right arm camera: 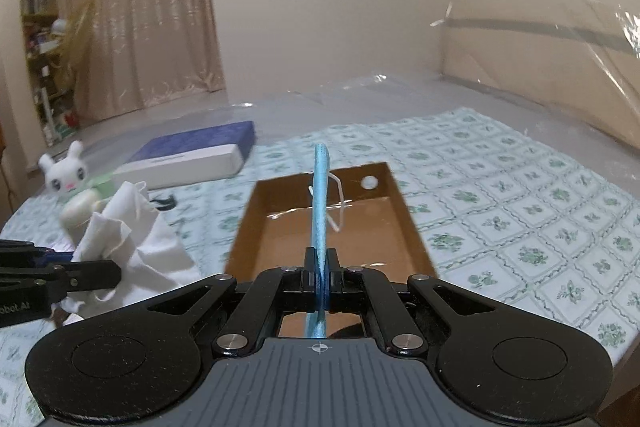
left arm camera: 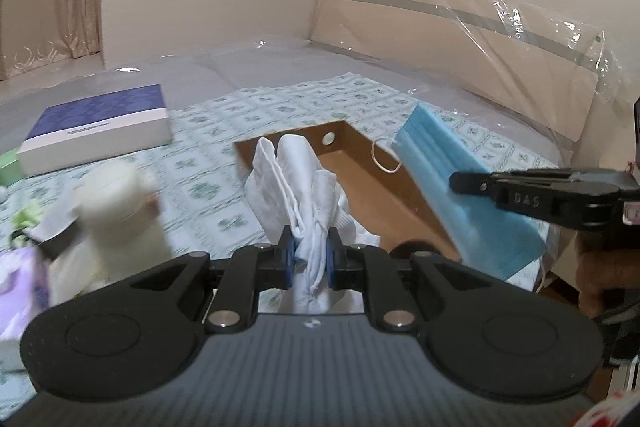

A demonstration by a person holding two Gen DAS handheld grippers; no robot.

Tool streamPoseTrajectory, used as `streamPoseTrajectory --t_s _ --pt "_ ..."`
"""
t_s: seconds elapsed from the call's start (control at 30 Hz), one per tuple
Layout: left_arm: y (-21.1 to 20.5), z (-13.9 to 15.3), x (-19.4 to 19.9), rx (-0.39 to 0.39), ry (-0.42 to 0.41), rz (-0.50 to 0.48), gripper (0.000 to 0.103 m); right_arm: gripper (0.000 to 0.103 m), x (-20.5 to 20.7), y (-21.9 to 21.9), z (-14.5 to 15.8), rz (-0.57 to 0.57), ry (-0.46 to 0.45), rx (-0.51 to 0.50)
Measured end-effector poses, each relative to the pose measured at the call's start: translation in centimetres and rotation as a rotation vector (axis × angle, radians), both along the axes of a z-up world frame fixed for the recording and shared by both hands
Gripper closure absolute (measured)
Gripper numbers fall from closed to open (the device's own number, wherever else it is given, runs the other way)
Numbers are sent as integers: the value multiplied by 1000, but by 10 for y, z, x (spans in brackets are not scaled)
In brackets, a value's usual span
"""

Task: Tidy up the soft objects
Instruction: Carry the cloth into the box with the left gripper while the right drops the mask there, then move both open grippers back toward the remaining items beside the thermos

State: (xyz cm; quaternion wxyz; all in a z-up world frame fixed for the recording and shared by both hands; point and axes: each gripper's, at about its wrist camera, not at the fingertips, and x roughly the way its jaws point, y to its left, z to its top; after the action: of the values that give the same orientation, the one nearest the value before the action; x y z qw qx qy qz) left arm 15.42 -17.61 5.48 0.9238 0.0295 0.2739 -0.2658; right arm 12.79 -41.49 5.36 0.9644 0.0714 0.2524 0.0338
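Observation:
My left gripper (left arm camera: 311, 251) is shut on a bunched white cloth (left arm camera: 298, 183), which stands up between its blue pads in front of an open brown cardboard box (left arm camera: 372, 195). In the right wrist view the same cloth (right arm camera: 132, 239) hangs at the left, held by the left gripper (right arm camera: 112, 273). My right gripper (right arm camera: 321, 269) is shut on a light blue face mask (right arm camera: 321, 195), edge-on, above the box (right arm camera: 404, 223). From the left wrist camera, the mask (left arm camera: 452, 183) shows flat, tilted over the box's right side, with the right gripper (left arm camera: 460, 183) clamped on it. The box's floor looks bare.
A white bunny plush (right arm camera: 70, 183) lies at the left on the green-patterned sheet (right arm camera: 520, 211); it is blurred in the left wrist view (left arm camera: 120, 219). A blue and white flat box (left arm camera: 104, 135) lies behind it. A plastic-wrapped headboard (left arm camera: 480, 39) stands at the right.

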Motion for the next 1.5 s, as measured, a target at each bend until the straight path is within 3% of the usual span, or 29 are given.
streamPoseTrajectory --t_s 0.4,0.53,0.93,1.0,1.03,1.07,1.13,1.5 --pt "-82 -35 69 -13 44 49 89 101 71 -44 -26 -3 48 20" --pt "-95 -47 82 -14 35 48 75 101 86 -50 -36 1 66 35" --pt "-71 -58 61 18 36 72 71 100 99 -48 -57 53 106 90" --pt "-64 -58 56 17 42 80 71 96 99 -46 -58 56 103 87" --pt "-60 -58 54 16 47 85 71 81 98 -45 -58 53 102 82" --pt "-57 -58 51 15 50 91 70 59 98 -44 -57 48 100 81" --pt "-50 -57 47 14 53 101 66 41 94 -45 -55 38 86 91" --pt "5 -54 0 27 61 172 64 41 44 -29 -32 6 81 61"
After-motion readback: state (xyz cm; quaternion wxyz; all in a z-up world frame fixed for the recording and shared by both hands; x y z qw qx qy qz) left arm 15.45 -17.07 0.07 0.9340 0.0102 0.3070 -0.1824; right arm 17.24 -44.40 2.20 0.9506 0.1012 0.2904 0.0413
